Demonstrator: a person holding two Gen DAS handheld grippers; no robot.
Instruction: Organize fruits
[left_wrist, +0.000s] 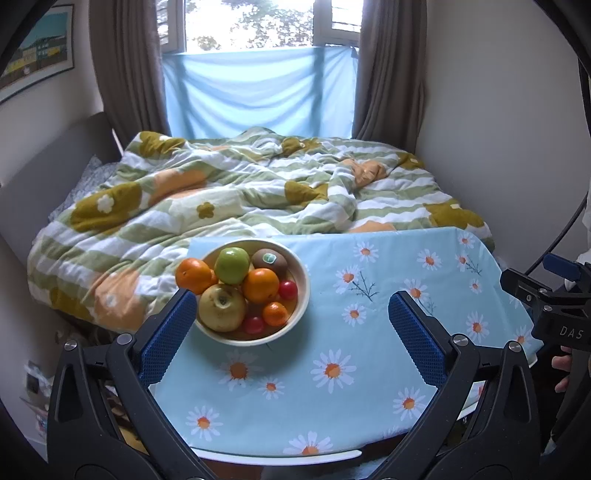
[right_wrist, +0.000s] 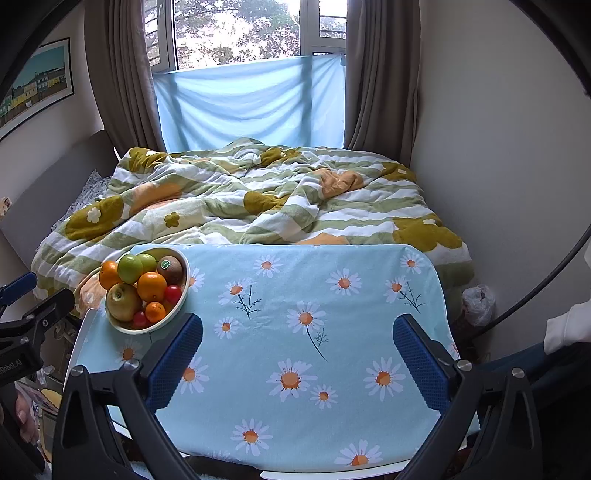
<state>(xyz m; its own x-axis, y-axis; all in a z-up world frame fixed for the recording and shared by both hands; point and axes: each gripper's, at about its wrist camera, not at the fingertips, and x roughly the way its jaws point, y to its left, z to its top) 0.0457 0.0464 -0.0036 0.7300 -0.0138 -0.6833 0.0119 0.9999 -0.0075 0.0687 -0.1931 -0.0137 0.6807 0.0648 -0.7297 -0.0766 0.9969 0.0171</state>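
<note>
Left wrist view showed the left gripper (left_wrist: 291, 314) with its blue pads spread wide and nothing between them, hovering above the daisy-print tablecloth (left_wrist: 369, 332). We saw the cream bowl (left_wrist: 301, 295) in the left centre of that frame, just ahead of the left pad, piled with fruit: a green apple (left_wrist: 232, 265), a kiwi (left_wrist: 270, 260) bearing a sticker, oranges (left_wrist: 260, 285), a yellowish apple (left_wrist: 221, 307) and small red fruits (left_wrist: 288, 290). One orange (left_wrist: 194, 275) sat at the bowl's left rim (whether inside or perched on the edge we could not tell).

In the right wrist view the right gripper (right_wrist: 297, 349) was likewise spread and empty, centred over bare cloth, with the bowl at the frame's left. A rumpled duvet (right_wrist: 240, 199) filled the upper half.

We judged that the fruit already lay gathered in one bowl. Such a scene would fit either a heap awaiting sorting onto the cloth or a collection just completed, and the wide fingers suited both.
</note>
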